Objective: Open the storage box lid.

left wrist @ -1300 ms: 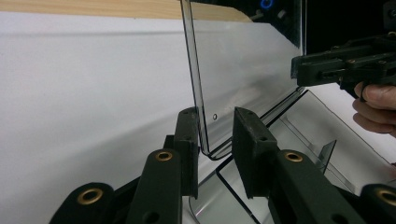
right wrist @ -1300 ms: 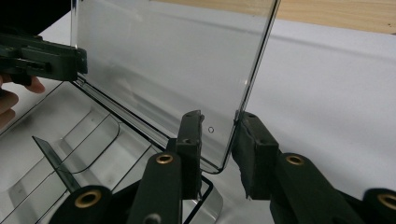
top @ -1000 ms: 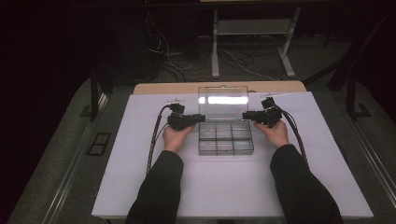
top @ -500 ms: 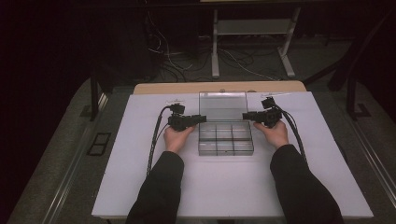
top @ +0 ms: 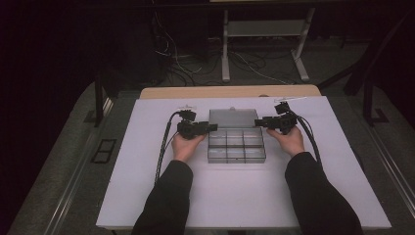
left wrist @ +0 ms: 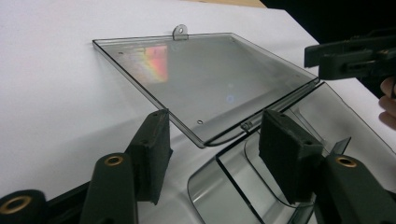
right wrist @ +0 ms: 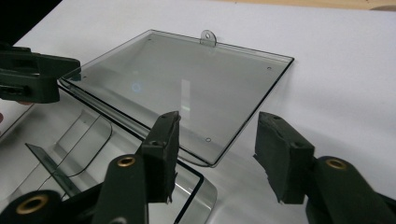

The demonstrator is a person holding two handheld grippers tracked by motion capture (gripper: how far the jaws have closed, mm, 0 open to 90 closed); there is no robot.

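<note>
A white table top (top: 147,196) fronts a wooden edge (top: 230,92), floor cables (top: 186,68) and a metal stand (top: 266,29).

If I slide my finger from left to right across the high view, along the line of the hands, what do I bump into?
Left gripper → clear compartment box with its lid open → right gripper, all on the white table.

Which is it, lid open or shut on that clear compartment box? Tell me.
Open. The lid is swung back behind the box, hinged along its rear edge, leaving the compartments uncovered.
</note>
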